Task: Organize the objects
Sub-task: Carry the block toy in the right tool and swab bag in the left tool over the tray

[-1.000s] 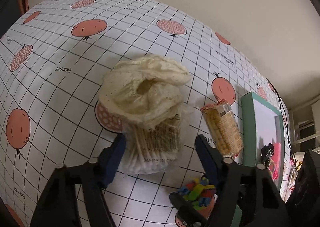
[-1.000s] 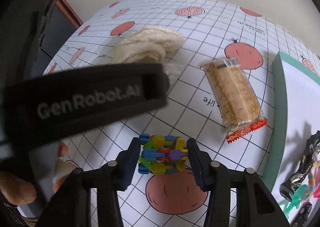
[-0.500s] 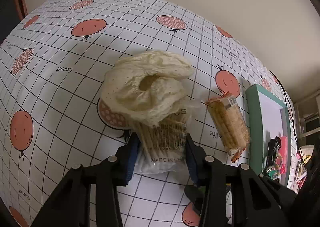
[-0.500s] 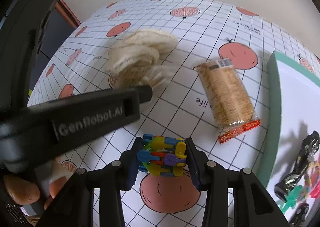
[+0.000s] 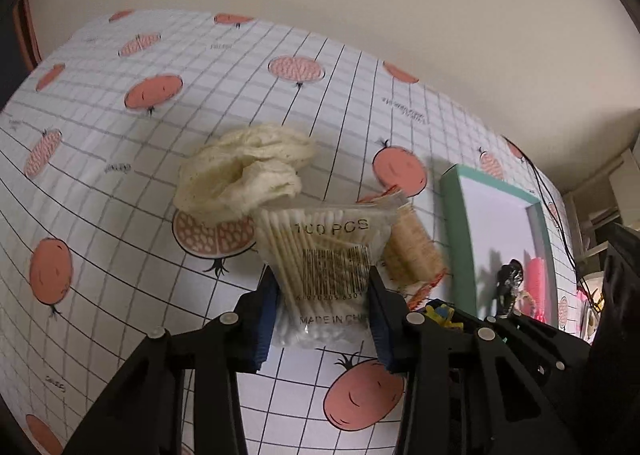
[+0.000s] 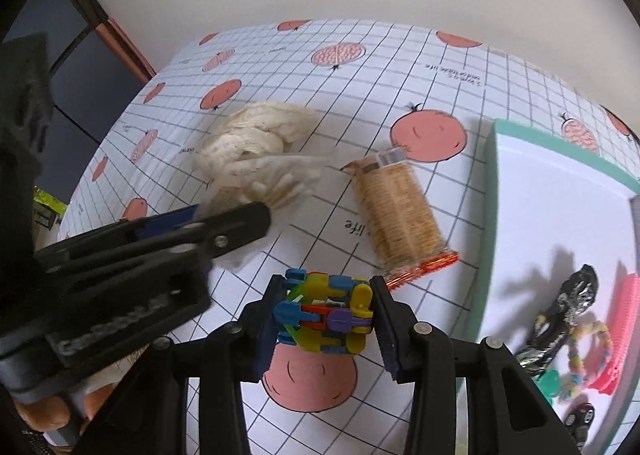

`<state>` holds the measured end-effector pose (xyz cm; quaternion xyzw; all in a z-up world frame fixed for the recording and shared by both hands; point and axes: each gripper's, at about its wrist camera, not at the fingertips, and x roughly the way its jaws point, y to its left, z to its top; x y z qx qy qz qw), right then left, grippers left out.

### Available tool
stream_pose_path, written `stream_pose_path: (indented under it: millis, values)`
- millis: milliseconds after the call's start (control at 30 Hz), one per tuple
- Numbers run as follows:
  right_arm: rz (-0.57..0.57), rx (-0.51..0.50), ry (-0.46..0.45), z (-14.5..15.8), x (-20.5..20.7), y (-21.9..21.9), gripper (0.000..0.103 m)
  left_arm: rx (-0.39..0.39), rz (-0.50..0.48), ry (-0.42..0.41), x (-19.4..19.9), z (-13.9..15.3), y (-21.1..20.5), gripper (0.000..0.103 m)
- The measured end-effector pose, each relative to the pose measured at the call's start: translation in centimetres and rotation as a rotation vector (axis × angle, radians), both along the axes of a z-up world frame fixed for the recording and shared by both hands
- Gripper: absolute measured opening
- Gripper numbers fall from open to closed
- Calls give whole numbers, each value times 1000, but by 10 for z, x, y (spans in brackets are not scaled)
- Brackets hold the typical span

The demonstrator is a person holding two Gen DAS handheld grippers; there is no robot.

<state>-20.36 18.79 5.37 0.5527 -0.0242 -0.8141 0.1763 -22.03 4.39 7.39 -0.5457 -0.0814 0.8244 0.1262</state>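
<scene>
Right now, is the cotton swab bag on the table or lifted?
Lifted: the left gripper pinches the cotton swab bag above the tablecloth.

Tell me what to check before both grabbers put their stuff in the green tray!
1. Left gripper shut on the cotton swab bag: ok.
2. Right gripper shut on the colourful toy: ok.
3. Bag lifted off the tablecloth: ok.
4. Bare room in the green tray: ok.
5. Cracker pack lies near the tray: not ok.
6. Grippers far enough apart: cannot tell.
</scene>
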Motion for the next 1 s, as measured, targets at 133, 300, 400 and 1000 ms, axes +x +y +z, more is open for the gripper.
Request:
stream_pose_path:
  millis: [133,300,400,1000]
  values:
    - [-24,-17,17,9,-2,12,45,3,10,43,2,14,3,43]
    - [-73,-40,45,24,-4,34,45,16,24,88,3,30,8,43]
    - [-114,-51,66,34,-5,52,45,22,14,105,7,39,15,43]
    - [-360,-50,160,68,1,159,45,63,-119,180,19,85,91,43]
